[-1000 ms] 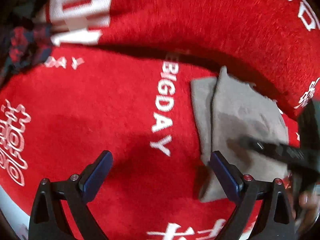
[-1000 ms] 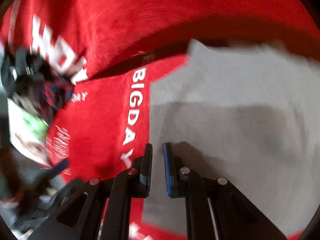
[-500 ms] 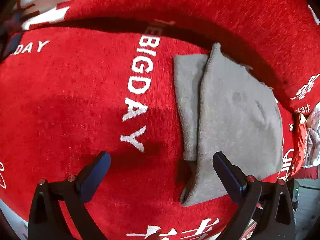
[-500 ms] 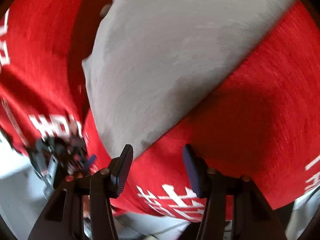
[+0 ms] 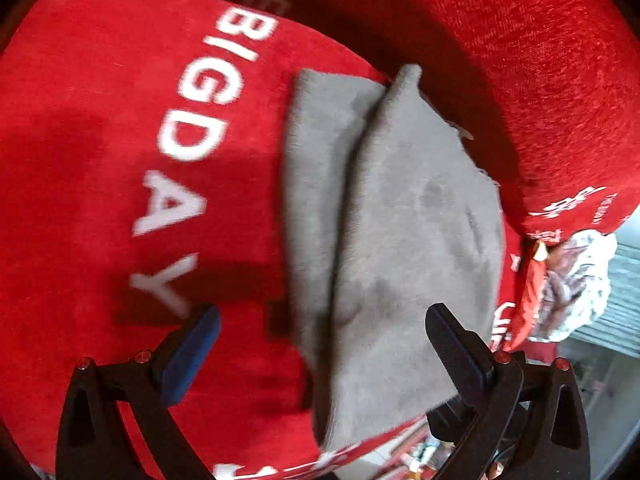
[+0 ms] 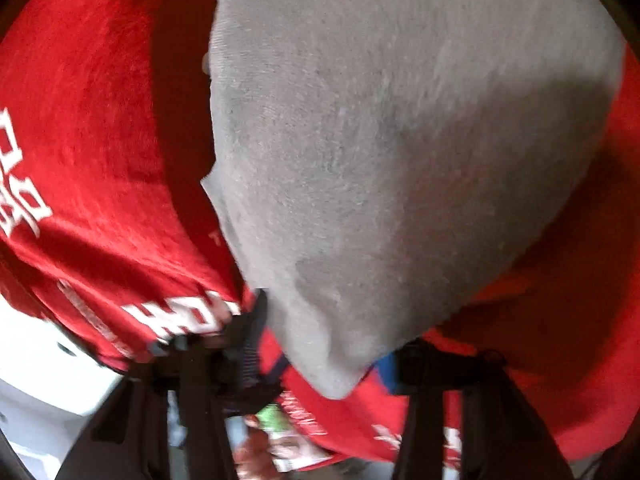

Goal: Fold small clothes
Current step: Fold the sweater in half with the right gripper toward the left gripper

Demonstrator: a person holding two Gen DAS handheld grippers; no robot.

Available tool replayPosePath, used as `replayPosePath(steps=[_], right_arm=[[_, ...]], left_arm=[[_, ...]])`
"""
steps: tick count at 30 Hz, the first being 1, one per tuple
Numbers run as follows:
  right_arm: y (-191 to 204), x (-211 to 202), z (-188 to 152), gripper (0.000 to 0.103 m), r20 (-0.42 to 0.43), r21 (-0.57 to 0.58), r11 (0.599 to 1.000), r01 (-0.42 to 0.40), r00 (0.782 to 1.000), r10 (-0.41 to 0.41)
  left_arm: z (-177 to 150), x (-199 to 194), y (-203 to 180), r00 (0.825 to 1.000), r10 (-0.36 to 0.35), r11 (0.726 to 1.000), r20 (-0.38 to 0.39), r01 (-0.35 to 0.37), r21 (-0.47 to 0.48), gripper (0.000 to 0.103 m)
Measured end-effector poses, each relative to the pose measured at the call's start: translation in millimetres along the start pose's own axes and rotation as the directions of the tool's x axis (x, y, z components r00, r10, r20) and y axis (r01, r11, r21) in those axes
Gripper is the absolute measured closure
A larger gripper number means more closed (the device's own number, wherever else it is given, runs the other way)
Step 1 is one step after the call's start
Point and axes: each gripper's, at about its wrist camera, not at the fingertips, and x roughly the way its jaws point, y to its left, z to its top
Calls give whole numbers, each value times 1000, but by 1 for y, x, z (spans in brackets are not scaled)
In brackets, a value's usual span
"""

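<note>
A grey folded garment (image 5: 400, 240) lies on a red cover with white letters (image 5: 100, 140). In the left wrist view my left gripper (image 5: 320, 344) is open, its fingers either side of the garment's near end, a little above it. In the right wrist view the grey garment (image 6: 380, 140) fills most of the frame. My right gripper (image 6: 324, 344) is open, and the garment's near corner lies between its fingers. Whether it touches the cloth I cannot tell; the view is blurred.
A raised red backrest or cushion (image 5: 520, 60) runs behind the garment. The cover's edge (image 5: 516, 316) drops off on the right, with clutter beyond it. A white surface (image 6: 40, 380) and a printed packet (image 6: 288, 444) show below the cover.
My left gripper moved closer to the garment and further over its near end. My right gripper moved in so the garment's corner now sits between its open fingers.
</note>
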Motion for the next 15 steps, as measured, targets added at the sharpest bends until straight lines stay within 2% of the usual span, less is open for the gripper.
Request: replayPosePath(steps=[3,6,9,12,13,14,15], right_arm=[[22,-8,3,95,-29,-70,997,-29,999,27],[37,-10,7,95,-45,-96,994,-47,998,43],[43,-10,8,95,-66,-117,992,-51,997,44],[47,-14,7,95,-86,-130,989,-63,995,52],[48,-14,7,95,-92,-134,989,-60,995,48],[48,-16,8,95,-103,-141,989,-46,994,32],[48,-15,8,95,-133,-157,987,-7,991,-14]], left_arm=[[10,16,-11,997,-65,998,-35,65,-12,1],[22,33,-36,986,-152,988,-74,154,13,0],[26,42,-64,988,-133,988,-83,139,72,1],[25,49,-96,997,-67,984,-44,73,160,3],[24,51,-103,999,-35,983,-26,39,182,20],[25,54,-108,1000,-11,980,-24,16,197,32],[25,61,-113,999,29,977,-33,-22,211,51]])
